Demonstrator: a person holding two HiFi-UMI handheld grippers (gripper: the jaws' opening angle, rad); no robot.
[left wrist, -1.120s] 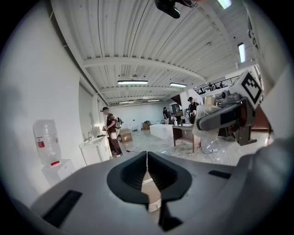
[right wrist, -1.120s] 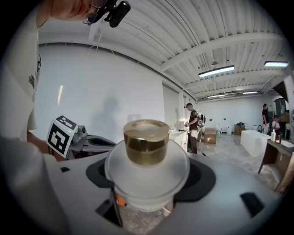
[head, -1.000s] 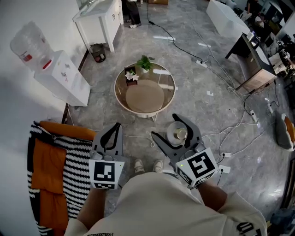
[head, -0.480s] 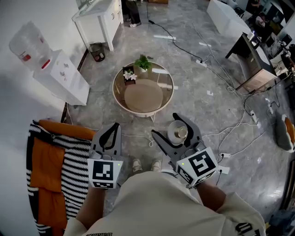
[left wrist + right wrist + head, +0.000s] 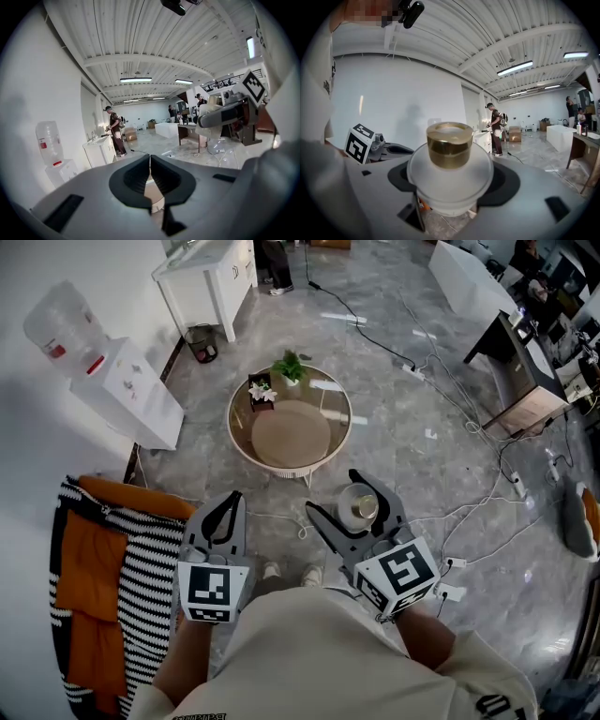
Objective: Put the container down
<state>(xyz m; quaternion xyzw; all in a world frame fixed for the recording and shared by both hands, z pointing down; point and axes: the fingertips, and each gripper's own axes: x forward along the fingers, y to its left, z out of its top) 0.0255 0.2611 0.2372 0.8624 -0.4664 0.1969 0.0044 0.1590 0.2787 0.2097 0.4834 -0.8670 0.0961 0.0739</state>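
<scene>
The container [image 5: 359, 506] is a frosted white jar with a gold lid [image 5: 450, 145]. My right gripper [image 5: 339, 498] is shut on it and holds it upright in the air over the floor, short of the round table [image 5: 240, 441]. In the right gripper view the jar [image 5: 449, 187] fills the space between the jaws. My left gripper [image 5: 234, 499] hovers beside it on the left, shut with nothing in it. In the left gripper view its fingers [image 5: 161, 174] meet along one seam. The right gripper's marker cube [image 5: 253, 85] shows there at the right.
On the table stand a potted plant [image 5: 292, 368] and a small flower vase [image 5: 263, 391]. A water dispenser [image 5: 120, 388] stands at the left wall, and an orange and striped seat [image 5: 112, 568] is at the lower left. Cables [image 5: 469, 418] run over the floor at the right. The person's shoes [image 5: 291, 572] are below.
Both grippers keep their pose and their hold. The view has shifted slightly, so the table sits a little farther left.
</scene>
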